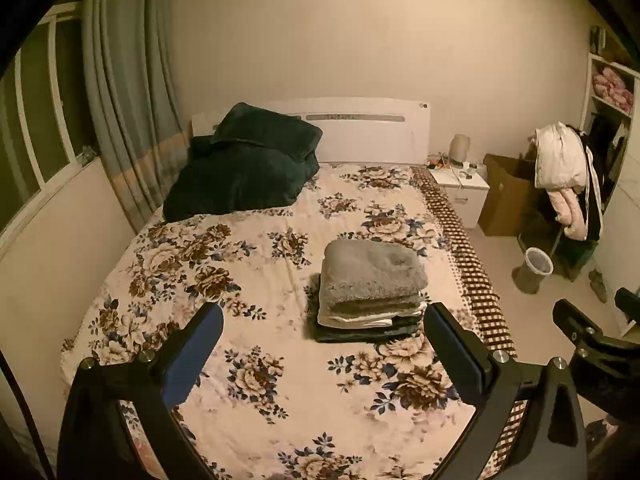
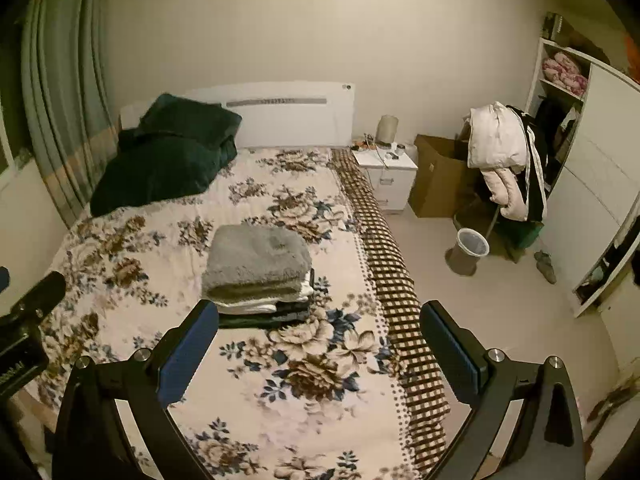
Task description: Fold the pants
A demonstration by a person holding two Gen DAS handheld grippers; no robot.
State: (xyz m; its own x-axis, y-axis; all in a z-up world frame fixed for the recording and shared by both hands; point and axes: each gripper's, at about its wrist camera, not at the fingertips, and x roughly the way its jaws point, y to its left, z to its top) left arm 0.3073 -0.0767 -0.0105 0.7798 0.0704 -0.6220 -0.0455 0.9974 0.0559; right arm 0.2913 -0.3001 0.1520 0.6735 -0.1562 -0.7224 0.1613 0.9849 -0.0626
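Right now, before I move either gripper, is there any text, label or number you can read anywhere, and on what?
Left gripper body: white lettering at the frame's left edge, cut off and too blurred to read.
Headboard: a grey strip with faint marks, too small to read.
Headboard corner: a small round badge, unreadable.
Folded clothes stack, bedspread, nightstand: no readable text.

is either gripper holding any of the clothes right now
No: the left gripper and the right gripper are both open and hold nothing, while the folded stack sits apart on the floral bedspread.
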